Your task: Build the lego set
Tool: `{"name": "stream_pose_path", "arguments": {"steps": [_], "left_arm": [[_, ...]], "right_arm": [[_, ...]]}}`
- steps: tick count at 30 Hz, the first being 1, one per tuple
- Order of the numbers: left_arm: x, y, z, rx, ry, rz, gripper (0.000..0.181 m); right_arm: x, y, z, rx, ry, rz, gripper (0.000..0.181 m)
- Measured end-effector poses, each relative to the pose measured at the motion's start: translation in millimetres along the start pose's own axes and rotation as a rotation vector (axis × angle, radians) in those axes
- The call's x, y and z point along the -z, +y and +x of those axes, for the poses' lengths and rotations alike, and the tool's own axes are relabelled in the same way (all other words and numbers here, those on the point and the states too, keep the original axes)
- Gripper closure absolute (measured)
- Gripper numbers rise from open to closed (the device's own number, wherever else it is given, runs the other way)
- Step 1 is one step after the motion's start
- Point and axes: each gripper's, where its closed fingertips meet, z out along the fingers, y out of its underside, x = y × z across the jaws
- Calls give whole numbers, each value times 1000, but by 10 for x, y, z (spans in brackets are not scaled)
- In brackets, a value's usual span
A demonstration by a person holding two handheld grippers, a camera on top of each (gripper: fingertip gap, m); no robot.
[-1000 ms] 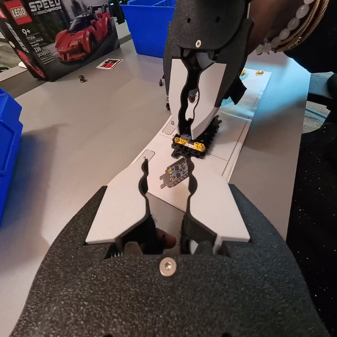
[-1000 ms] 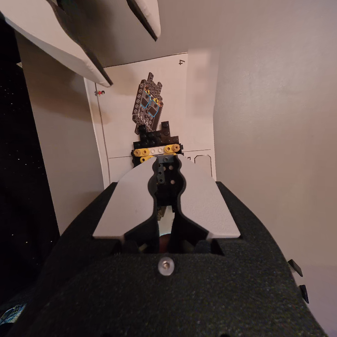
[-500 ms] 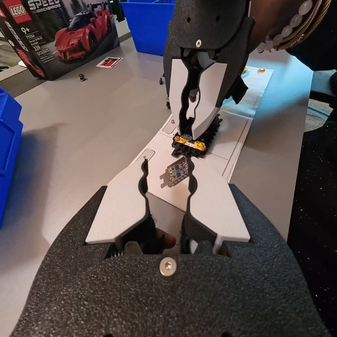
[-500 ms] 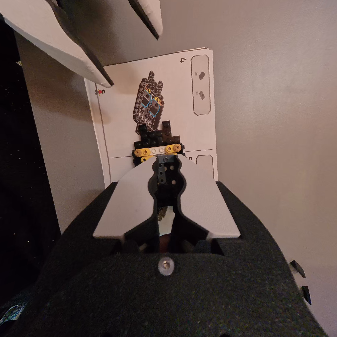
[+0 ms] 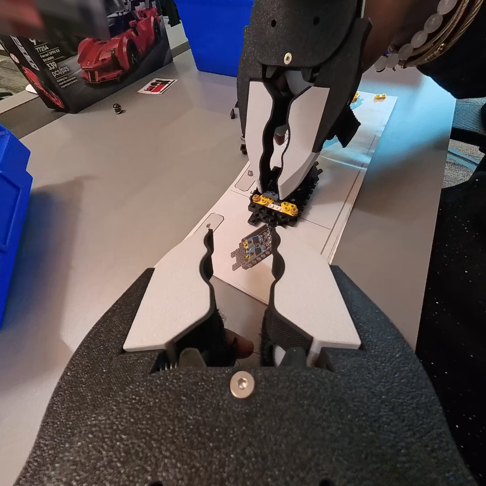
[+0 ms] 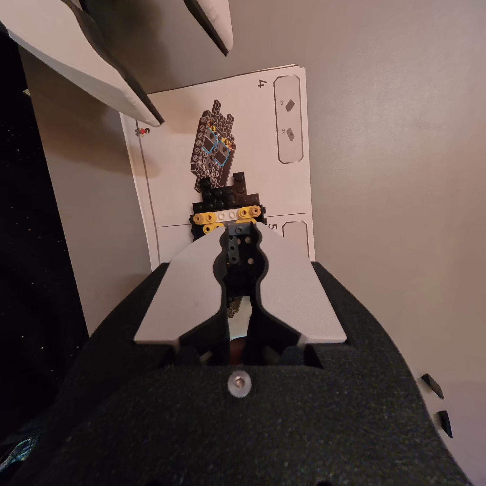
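A black Lego plate assembly (image 6: 226,197) with yellow and white pieces lies on the open instruction booklet (image 6: 263,157). My right gripper (image 6: 238,228) points down at it, shut on a small grey piece (image 6: 238,230) pressed against the assembly just behind the yellow row. In the left wrist view the right gripper (image 5: 271,193) stands over the assembly (image 5: 273,213) with the grey piece (image 5: 272,194) between its tips. My left gripper (image 5: 243,234) is open and empty, hovering above the booklet (image 5: 342,200) just short of the assembly. Its fingers (image 6: 118,86) show at the top left of the right wrist view.
The Lego set box (image 5: 92,52) stands at the back left, with a blue bin (image 5: 215,34) behind and another blue bin (image 5: 10,236) at the left edge. A small dark piece (image 5: 117,108), a sticker (image 5: 157,86), yellow pieces (image 5: 380,96) and two black pieces (image 6: 432,386) lie on the grey table. Tip to tip, the grippers are about 8 centimetres apart.
The right edge of the booklet page, blurred and bent a second ago, now lies flat. Both grippers have barely moved; the right one still holds the grey piece on the assembly.
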Motion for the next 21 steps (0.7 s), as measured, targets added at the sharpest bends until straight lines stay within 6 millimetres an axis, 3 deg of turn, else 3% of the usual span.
{"name": "stream_pose_path", "arguments": {"steps": [21], "left_arm": [[-2, 5, 1, 0, -1, -3, 140]], "right_arm": [[-2, -23, 40, 4, 18, -13, 165]]}}
